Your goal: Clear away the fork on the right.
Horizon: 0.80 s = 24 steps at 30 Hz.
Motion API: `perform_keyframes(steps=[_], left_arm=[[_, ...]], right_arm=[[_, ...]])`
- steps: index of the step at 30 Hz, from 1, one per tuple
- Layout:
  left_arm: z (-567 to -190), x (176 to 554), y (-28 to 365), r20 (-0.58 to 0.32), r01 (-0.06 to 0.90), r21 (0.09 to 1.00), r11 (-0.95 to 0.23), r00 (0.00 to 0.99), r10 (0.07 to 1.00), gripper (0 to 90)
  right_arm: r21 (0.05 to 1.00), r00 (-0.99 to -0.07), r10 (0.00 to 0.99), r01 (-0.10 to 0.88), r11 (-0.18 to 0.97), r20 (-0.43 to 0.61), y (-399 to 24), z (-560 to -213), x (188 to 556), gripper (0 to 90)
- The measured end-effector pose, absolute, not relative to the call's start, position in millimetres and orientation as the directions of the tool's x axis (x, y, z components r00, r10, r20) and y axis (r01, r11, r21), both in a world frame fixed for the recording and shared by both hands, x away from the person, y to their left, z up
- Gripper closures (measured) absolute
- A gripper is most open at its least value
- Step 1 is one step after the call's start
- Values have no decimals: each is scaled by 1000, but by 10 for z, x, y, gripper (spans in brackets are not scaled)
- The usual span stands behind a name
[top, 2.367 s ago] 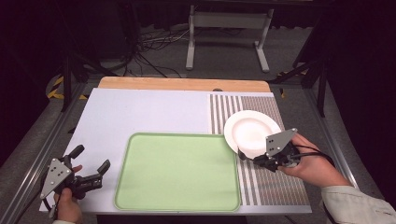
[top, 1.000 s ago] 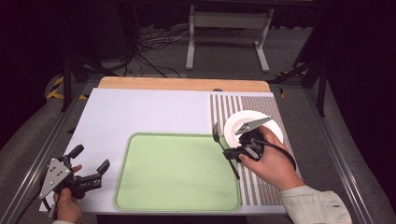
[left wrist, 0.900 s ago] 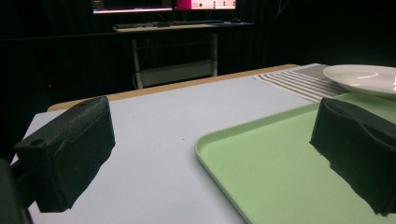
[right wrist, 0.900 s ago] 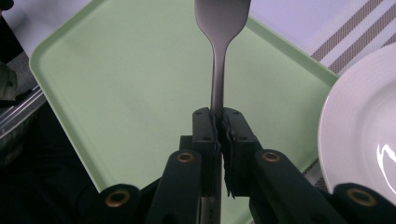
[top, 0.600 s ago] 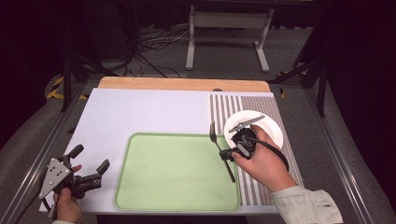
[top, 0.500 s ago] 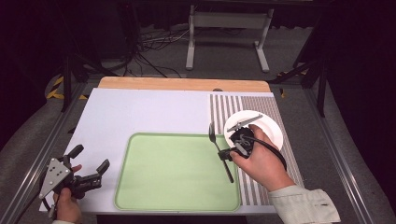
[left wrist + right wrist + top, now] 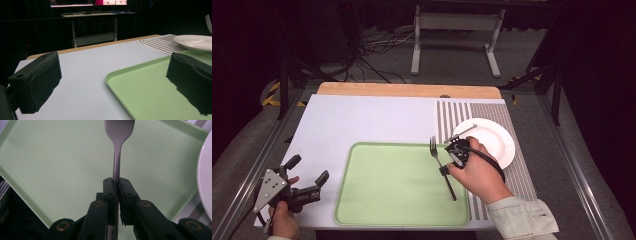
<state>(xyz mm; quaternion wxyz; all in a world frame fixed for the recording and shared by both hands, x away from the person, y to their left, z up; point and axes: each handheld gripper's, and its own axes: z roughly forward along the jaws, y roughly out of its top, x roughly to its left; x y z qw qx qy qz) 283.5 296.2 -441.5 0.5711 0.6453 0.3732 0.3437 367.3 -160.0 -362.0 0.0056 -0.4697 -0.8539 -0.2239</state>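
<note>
The right gripper (image 7: 444, 169) is clamping a fork (image 7: 441, 167) by its handle, its jaws pressed tight on the metal with no gap showing between them in the right gripper view, where the fork (image 7: 117, 150) is rising straight out of the pads toward its tines. Taking the green tray (image 7: 377, 210) as the landmark, the fork is hanging over the tray's right part, tines pointing toward the tray's far edge and the handle end slanting back toward its near right corner; whether the handle tip is touching the tray surface cannot be told. The white plate (image 7: 499, 142) is sitting just off the tray's far right corner, on the striped mat (image 7: 452, 112) running along the tray's right side. The left gripper (image 7: 307, 186) is waiting off the tray's near left corner, low over the table (image 7: 362, 120), its jaws standing wide apart and holding nothing. Judging from this, the pick-up is done and the fork is being carried over the tray; what is left is lowering it flat onto the tray, letting go, and drawing the hand away.
</note>
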Motion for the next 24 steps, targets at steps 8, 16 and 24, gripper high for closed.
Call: perform_keyframes(steps=[8, 16, 24], left_arm=[[-4415, 2837, 2964, 17, 88, 994, -68, 484, 875, 4], [-4414, 2836, 2964, 18, 87, 994, -69, 485, 874, 4], [-4414, 2837, 2961, 15, 87, 994, -65, 485, 874, 4]], right_arm=[[293, -521, 826, 841, 454, 216, -1484, -3758, 3749, 852], [249, -511, 834, 852, 460, 209, -1403, -3861, 3775, 851], [214, -503, 839, 860, 463, 206, -1384, -3946, 3795, 851]])
